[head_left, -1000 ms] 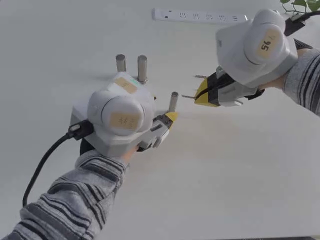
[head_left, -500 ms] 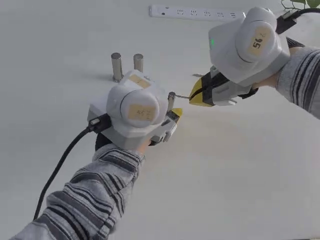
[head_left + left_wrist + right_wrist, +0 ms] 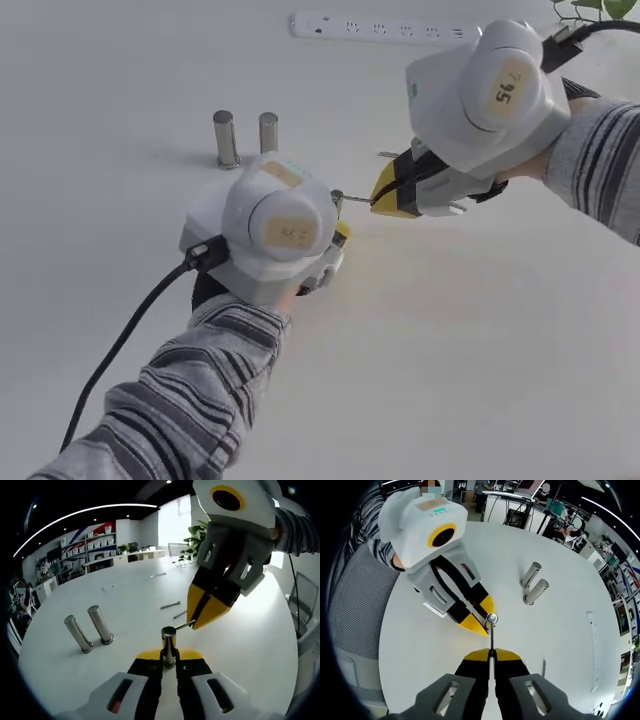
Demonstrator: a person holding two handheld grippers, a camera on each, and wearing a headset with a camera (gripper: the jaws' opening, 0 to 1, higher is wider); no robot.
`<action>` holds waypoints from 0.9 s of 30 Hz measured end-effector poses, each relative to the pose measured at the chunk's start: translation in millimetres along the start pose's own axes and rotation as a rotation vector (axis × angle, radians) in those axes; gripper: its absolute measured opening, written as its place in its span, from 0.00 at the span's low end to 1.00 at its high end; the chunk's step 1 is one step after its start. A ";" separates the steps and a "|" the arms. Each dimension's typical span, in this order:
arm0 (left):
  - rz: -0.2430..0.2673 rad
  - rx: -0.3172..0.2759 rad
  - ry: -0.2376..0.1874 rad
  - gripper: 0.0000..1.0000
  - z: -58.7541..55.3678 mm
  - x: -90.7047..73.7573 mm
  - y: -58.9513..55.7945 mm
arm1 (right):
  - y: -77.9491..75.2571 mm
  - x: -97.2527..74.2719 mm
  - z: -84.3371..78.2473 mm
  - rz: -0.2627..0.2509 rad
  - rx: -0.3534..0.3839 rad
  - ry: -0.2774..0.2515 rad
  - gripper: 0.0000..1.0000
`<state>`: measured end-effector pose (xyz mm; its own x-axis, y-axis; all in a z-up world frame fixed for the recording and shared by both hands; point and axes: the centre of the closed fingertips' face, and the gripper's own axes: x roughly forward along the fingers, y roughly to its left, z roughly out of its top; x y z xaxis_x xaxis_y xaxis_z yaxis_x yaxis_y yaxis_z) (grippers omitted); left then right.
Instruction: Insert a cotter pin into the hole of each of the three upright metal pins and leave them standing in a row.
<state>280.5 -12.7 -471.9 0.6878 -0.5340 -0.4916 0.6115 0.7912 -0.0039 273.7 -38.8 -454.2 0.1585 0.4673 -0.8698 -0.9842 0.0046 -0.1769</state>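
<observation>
My left gripper point(image 3: 169, 655) point(image 3: 338, 232) is shut on an upright metal pin point(image 3: 169, 645) point(image 3: 491, 618) point(image 3: 337, 200), holding it near its base on the white table point(image 3: 450, 330). My right gripper point(image 3: 491, 654) point(image 3: 380, 198) is shut on a thin cotter pin point(image 3: 491, 637) point(image 3: 184, 626) point(image 3: 356, 199), whose tip meets the top of the held pin. Two more metal pins point(image 3: 224, 138) point(image 3: 268, 131) stand side by side behind the left gripper, also seen as a pair point(image 3: 90, 629) point(image 3: 533, 586).
Two spare cotter pins point(image 3: 174, 609) lie on the table beyond the held pin. A white power strip point(image 3: 385, 28) runs along the far edge. A plant point(image 3: 595, 10) sits at the back right. A black cable point(image 3: 130, 330) trails from the left gripper.
My right gripper has moved left, bringing the cotter pin's tip from a gap away up to the top of the held pin. The left gripper has kept its hold.
</observation>
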 end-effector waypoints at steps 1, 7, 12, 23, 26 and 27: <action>0.000 -0.004 0.003 0.06 -0.7 0.2 0.1 | 0.1 -0.1 0.4 0.000 -0.001 -0.002 0.00; 0.001 0.009 0.000 0.05 -1.8 0.8 -0.1 | 1.9 -1.8 2.2 -0.003 -0.005 0.002 0.00; -0.004 0.005 -0.001 0.05 -1.9 0.8 0.3 | 2.8 -2.6 2.7 -0.001 -0.009 0.005 0.00; -0.016 0.005 -0.004 0.05 -1.5 1.6 0.7 | 3.3 -2.0 2.1 0.003 -0.011 0.017 0.00; -0.019 0.007 -0.005 0.05 -1.4 2.0 0.7 | 2.4 -0.5 0.7 0.003 -0.011 0.021 0.00; -0.019 0.006 -0.005 0.05 -1.4 2.0 0.6 | 1.4 0.4 0.3 0.004 -0.014 0.023 0.00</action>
<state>281.7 -12.9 -474.2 0.6778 -0.5508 -0.4871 0.6272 0.7788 -0.0079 272.3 -38.4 -454.6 0.1561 0.4470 -0.8808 -0.9838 -0.0097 -0.1793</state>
